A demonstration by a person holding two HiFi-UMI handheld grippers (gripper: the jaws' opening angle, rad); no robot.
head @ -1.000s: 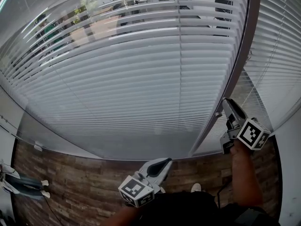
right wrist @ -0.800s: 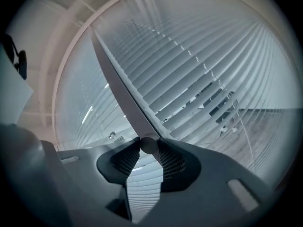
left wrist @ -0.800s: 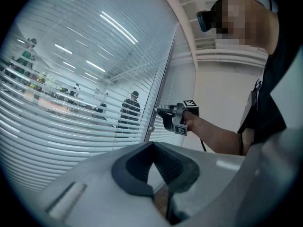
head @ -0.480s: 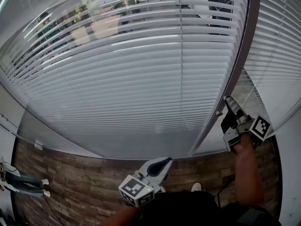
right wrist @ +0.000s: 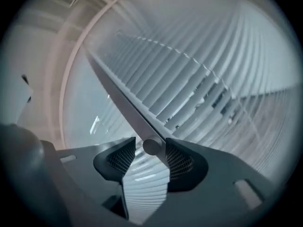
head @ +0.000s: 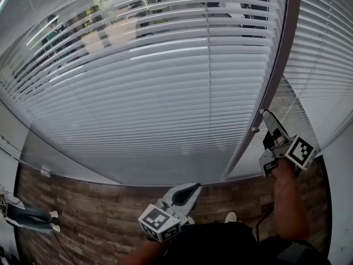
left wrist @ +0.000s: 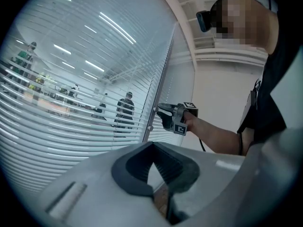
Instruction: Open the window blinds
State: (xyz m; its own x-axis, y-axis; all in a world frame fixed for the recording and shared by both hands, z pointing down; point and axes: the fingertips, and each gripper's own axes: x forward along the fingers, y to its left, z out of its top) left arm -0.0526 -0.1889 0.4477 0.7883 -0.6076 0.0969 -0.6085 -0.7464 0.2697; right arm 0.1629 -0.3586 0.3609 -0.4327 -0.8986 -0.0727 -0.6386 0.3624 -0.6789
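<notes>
White slatted blinds [head: 165,93] cover the window, with slats tilted enough at the top to see through. My right gripper [head: 266,116] is held level at the grey tilt wand [right wrist: 128,103] beside the window post. Its jaws have just been opening. The wand's round end [right wrist: 150,146] sits between the pads, against the right one with a gap on the left. The left gripper view also shows the right gripper [left wrist: 161,110]. My left gripper [head: 194,189] hangs low near my body, shut with nothing in it [left wrist: 152,145].
A grey window post [head: 276,76] runs diagonally between this blind and a second blind [head: 322,54] on the right. Wood-pattern floor [head: 88,220] lies below. Someone's legs [head: 25,217] show at the far left. People stand behind the glass [left wrist: 124,115].
The right gripper has rolled about its own axis at the wand and shifted slightly; its jaws have spread wider. The left gripper has stayed in place.
</notes>
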